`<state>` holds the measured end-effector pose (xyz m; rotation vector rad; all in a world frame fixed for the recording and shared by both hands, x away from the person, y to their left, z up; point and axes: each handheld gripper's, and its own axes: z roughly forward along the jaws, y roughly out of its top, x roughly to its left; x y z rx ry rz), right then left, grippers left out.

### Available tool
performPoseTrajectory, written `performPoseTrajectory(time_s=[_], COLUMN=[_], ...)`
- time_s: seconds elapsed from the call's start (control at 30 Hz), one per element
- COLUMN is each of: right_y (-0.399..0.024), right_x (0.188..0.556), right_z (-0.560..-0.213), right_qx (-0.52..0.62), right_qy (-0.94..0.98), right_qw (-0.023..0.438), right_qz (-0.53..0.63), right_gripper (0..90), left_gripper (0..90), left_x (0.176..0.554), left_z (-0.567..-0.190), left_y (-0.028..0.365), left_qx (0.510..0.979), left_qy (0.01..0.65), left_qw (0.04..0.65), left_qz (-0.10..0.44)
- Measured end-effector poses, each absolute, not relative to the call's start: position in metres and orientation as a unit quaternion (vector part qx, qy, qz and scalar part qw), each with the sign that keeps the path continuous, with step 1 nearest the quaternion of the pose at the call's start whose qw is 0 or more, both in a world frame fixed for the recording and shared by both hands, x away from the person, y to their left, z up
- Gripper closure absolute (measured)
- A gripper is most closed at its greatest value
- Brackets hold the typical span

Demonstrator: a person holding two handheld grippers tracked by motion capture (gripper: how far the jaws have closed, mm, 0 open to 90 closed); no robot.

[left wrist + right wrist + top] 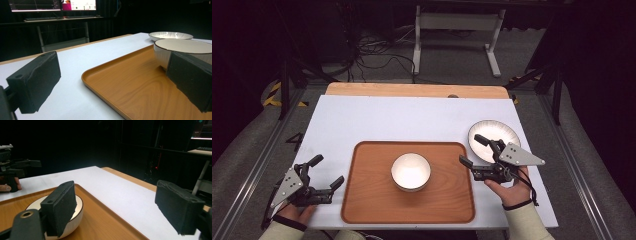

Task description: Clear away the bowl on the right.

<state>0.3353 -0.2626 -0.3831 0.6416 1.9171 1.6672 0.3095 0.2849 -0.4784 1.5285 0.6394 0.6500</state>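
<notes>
A round white ceramic bowl sits mid-way on the brown wooden tray. The right gripper stands wide open and empty by the tray's right edge, seemingly just over a white plate. The left gripper gapes empty.

Tray: wood-look, visible grain, smooth satin sheen, slightly glossy in the left gripper view; bowl: glazed ceramic look, white, glossy, thin dark rim, faint ribbing outside; plate: same glazed white finish, dark rim, ribbed; table cover: matt white, smooth, paper- or sheet-like; bare wood edge strip behind it, matt; right gripper pads: black foam or rubber, matt, slightly rough edges; grey plate on top looks like flat matt metal; left gripper pads same.
</notes>
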Motion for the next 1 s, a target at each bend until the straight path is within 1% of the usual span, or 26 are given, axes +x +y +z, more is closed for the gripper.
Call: performPoseTrajectory(time_s=[0.23, 0.6, 0.7, 0.73, 0.77, 0.8, 0.87, 1.0], right_y=[-0.276, -0.292, -0.296, -0.297, -0.298, -0.299, -0.301, -0.306], right_x=[0.333, 0.331, 0.331, 0.331, 0.331, 0.332, 0.332, 0.333], right_z=[-0.387, -0.403, -0.410, -0.413, -0.416, -0.418, -0.423, -0.430], right_qx=[0.240, 0.252, 0.251, 0.257, 0.288, 0.301, 0.302, 0.314], right_qy=[0.703, 0.693, 0.684, 0.683, 0.686, 0.693, 0.696, 0.692], right_qw=[0.273, 0.280, 0.296, 0.296, 0.276, 0.271, 0.288, 0.288], right_qz=[0.610, 0.615, 0.618, 0.616, 0.609, 0.597, 0.584, 0.583], right_gripper=[16.9, 14.0, 13.3, 13.0, 12.9, 12.6, 13.2, 12.8], left_gripper=[0.2, 0.2, 0.2, 0.2, 0.2, 0.2, 0.2, 0.2], left_x=[0.310, 0.310, 0.310, 0.310, 0.310, 0.310, 0.310, 0.310], left_z=[-0.478, -0.478, -0.478, -0.478, -0.478, -0.478, -0.478, -0.478], left_y=[0.285, 0.285, 0.285, 0.285, 0.285, 0.285, 0.285, 0.285], left_qx=[0.667, 0.668, 0.667, 0.668, 0.667, 0.667, 0.667, 0.667], left_qy=[0.279, 0.279, 0.280, 0.280, 0.280, 0.280, 0.280, 0.280], left_qw=[0.629, 0.629, 0.629, 0.629, 0.629, 0.629, 0.629, 0.629], left_qz=[0.284, 0.284, 0.284, 0.284, 0.284, 0.284, 0.284, 0.284])
